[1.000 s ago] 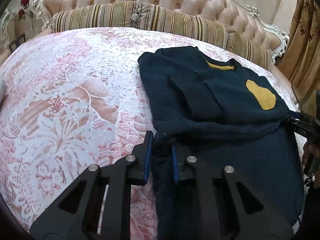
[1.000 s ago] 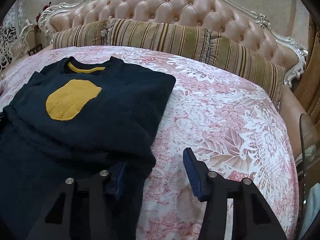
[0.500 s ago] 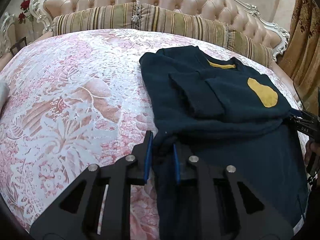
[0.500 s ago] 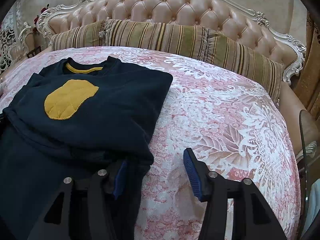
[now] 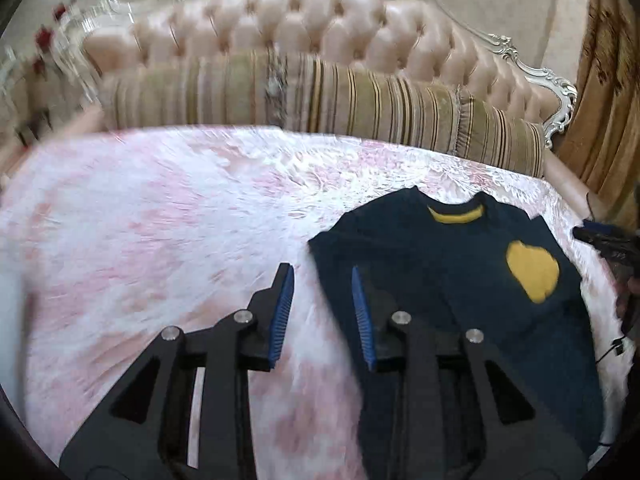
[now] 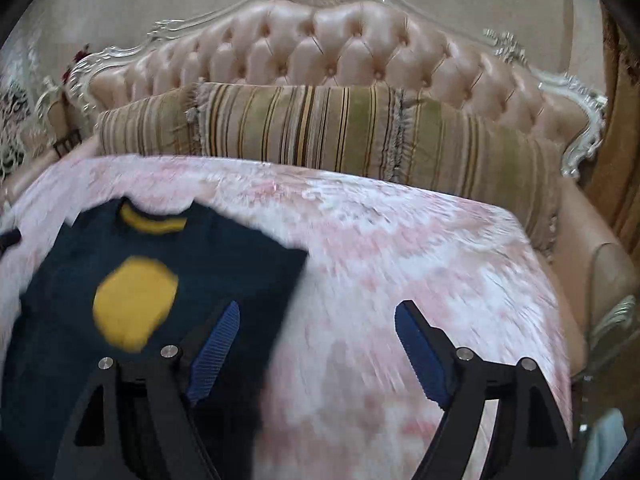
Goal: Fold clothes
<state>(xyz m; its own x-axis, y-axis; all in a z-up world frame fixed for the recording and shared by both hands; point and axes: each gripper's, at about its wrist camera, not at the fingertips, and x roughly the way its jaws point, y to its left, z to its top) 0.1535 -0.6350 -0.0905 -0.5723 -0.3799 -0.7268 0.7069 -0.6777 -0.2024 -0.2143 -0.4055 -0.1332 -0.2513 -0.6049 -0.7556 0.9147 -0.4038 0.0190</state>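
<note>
A navy sweater (image 5: 440,280) with a yellow patch (image 5: 532,276) and yellow collar lies folded on the pink floral bedspread (image 5: 160,240). My left gripper (image 5: 321,270) hovers over the sweater's left edge. Its jaws are opening with nothing between them, and only bedspread shows in the gap. In the right wrist view the sweater (image 6: 224,256) lies at the left. My right gripper (image 6: 319,306) is above its right edge, jaws opening wide and holding nothing. Its left finger (image 6: 216,344) is over the cloth. Both views are blurred by motion.
Striped bolster pillows (image 6: 320,132) lean against a tufted pink headboard (image 6: 340,52) at the far side of the bed. A brown curtain (image 5: 608,100) hangs at the right. The bed's right edge (image 6: 560,320) drops off, with a pale blue item (image 6: 608,440) below.
Both grippers have let go of the sweater's near fold, spread their jaws and lifted back from it. The sweater now sits lower and farther off in both views.
</note>
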